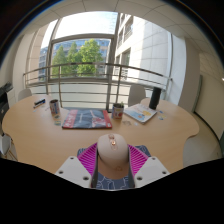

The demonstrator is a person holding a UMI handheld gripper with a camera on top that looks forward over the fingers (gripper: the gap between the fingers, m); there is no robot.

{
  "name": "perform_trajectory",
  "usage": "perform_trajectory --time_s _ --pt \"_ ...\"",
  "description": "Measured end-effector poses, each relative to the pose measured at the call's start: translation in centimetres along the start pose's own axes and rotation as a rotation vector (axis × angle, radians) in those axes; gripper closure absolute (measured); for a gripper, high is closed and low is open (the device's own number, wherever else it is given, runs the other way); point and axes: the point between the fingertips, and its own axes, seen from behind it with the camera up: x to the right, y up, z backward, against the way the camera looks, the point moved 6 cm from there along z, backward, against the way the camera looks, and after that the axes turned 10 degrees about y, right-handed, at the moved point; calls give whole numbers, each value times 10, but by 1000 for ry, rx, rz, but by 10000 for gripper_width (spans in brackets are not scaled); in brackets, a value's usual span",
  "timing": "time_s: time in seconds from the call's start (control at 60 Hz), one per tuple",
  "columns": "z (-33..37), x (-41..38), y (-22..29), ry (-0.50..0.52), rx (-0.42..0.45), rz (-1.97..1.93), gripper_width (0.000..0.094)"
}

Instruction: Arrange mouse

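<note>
Gripper view: my gripper [113,160] has both pink pads pressed on the pale mouse [113,153], carried above the wooden table [40,135]. I judge it light, rigid, slippery-shelled; holding its flanks seems safest.

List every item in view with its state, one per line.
Mouse: held off the table, clamped between the pink pads.
Gripper: jaws shut on the mouse.
Mouse pad: lying flat on the table, nothing on it.
Cup: upright.
Second cup: upright.
Papers: lying flat.
Table: round, wooden.
</note>
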Motion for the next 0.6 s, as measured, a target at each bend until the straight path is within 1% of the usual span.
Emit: perform_trajectory --time_s 0.067,0.1,0.117,0.217,0.283,0.35,0.367,0.417,0.433,0.467,0.533,0.6 --pt "-18 19 -39 11 -88 -20 515" --pt "-25 25 -55 23 -116 -34 513" --pt "-40 25 -74 31 -121 -37 511" --pt "-44 36 -97 66 -169 -47 454" --pt "-50 37 -111 92 -196 -58 394" --pt "-49 36 -106 111 -191 -59 311" --pt "-46 36 -105 116 -186 -59 269" --pt "-38 35 -99 126 -175 -59 94" --pt "-35 34 -96 128 -170 -58 77" --pt "-27 33 -91 129 -164 -57 112" --pt "-10 31 -79 124 -145 -55 77" --pt "15 28 -68 117 -122 -47 87"
